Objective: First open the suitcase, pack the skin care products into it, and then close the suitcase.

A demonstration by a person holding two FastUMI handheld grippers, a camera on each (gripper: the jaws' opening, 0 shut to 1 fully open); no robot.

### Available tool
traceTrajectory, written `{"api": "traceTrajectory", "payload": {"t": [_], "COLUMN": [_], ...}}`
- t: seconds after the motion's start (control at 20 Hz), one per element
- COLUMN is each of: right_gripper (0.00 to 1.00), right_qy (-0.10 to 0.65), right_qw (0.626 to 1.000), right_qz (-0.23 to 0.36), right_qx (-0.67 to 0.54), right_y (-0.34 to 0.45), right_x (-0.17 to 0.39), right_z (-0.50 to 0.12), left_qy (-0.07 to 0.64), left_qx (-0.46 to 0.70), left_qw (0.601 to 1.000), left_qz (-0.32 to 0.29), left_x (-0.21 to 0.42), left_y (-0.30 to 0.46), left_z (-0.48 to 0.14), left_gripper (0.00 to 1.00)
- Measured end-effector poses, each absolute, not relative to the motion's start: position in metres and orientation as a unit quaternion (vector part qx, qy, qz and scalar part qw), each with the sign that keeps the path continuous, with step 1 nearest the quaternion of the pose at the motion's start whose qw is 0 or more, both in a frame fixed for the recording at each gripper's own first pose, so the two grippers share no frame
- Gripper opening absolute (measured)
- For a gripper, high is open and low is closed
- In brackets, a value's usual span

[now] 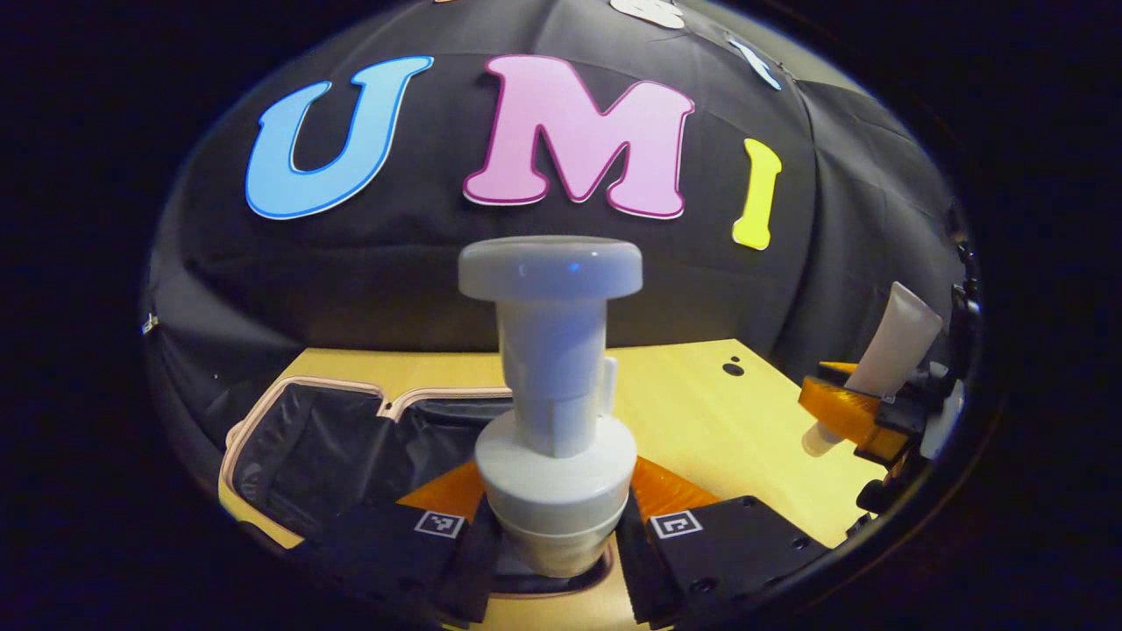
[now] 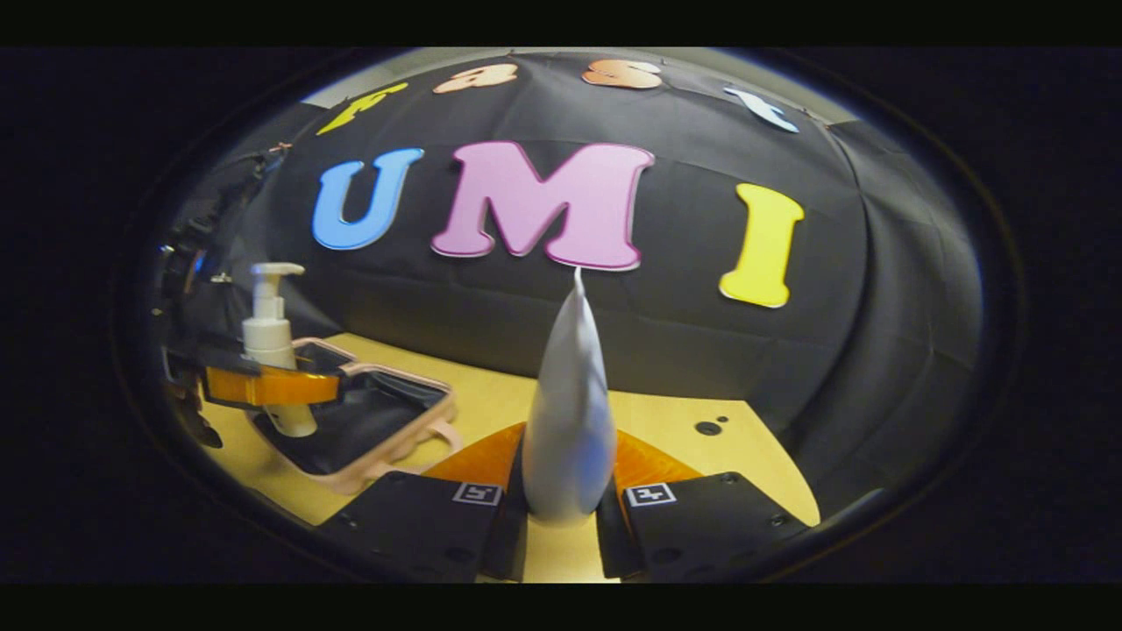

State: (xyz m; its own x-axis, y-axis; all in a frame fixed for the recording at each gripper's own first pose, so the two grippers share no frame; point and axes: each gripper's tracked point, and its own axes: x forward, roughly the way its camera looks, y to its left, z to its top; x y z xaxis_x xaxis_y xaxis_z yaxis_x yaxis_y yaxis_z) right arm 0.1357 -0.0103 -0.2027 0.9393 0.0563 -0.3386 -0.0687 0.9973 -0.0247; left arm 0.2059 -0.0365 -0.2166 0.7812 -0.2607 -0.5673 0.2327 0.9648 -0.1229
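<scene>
Your left gripper is clenched on the white pump bottle, both fingers pressing its lower body, bottle upright w/ the pump head on top. In the right gripper view you see the same pair from the side: pump bottle held above the table, base lifted clear, just at the near edge of the suitcase.

Your right gripper is clamped on the white tube, fingers squeezing its wide lower part, crimped end pointing up. In the left gripper view the tube sits tilted in that gripper, cap end down, above the wooden table on the right side.

The suitcase lies open on the table's left part, dark lining w/ pinkish rim, nothing visible inside. Both products are in the air, neither in the case yet.
</scene>
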Motion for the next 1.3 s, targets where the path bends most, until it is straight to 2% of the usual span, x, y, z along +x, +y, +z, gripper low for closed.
{"api": "traceTrajectory", "payload": {"t": [0.1, 0.15, 0.2, 0.45, 0.7, 0.9, 1.0, 1.05, 1.1, 1.2, 1.25, 1.3], "right_gripper": [0.36, 0.39, 0.37, 0.36, 0.36, 0.36, 0.36, 0.36, 0.36, 0.36, 0.36, 0.4], "right_qy": [0.162, 0.16, 0.158, 0.175, 0.187, 0.184, 0.183, 0.185, 0.188, 0.198, 0.206, 0.218], "right_qw": [0.985, 0.985, 0.985, 0.98, 0.977, 0.977, 0.977, 0.977, 0.976, 0.974, 0.971, 0.968], "right_qz": [0.054, 0.062, 0.068, 0.091, 0.1, 0.099, 0.097, 0.097, 0.098, 0.1, 0.102, 0.104], "right_qx": [-0.009, -0.007, -0.005, 0.028, 0.037, 0.042, 0.043, 0.043, 0.044, 0.055, 0.061, 0.069], "right_y": [0.016, 0.025, 0.032, 0.065, 0.077, 0.08, 0.08, 0.079, 0.08, 0.085, 0.09, 0.096], "right_x": [0.137, 0.137, 0.137, 0.138, 0.143, 0.146, 0.146, 0.147, 0.149, 0.152, 0.154, 0.155], "right_z": [-0.188, -0.184, -0.182, -0.185, -0.192, -0.188, -0.186, -0.187, -0.189, -0.195, -0.198, -0.202], "left_qy": [0.358, 0.382, 0.404, 0.547, 0.593, 0.645, 0.656, 0.655, 0.644, 0.627, 0.617, 0.599], "left_qx": [-0.01, -0.002, 0.006, 0.014, 0.043, 0.047, 0.071, 0.069, 0.061, 0.042, 0.028, 0.018], "left_qw": [0.924, 0.913, 0.903, 0.822, 0.785, 0.739, 0.733, 0.736, 0.747, 0.767, 0.777, 0.793], "left_qz": [-0.137, -0.142, -0.144, -0.159, -0.175, -0.188, -0.167, -0.158, -0.152, -0.13, -0.122, -0.113], "left_x": [0.2, 0.203, 0.206, 0.207, 0.228, 0.244, 0.25, 0.251, 0.254, 0.254, 0.251, 0.251], "left_y": [-0.01, 0.003, 0.009, 0.024, 0.03, 0.026, 0.033, 0.036, 0.035, 0.037, 0.037, 0.039], "left_z": [-0.24, -0.255, -0.268, -0.333, -0.367, -0.38, -0.397, -0.398, -0.398, -0.388, -0.379, -0.37], "left_gripper": [0.62, 0.62, 0.63, 0.63, 0.63, 0.63, 0.63, 0.66, 0.63, 0.64, 0.68, 0.7]}}
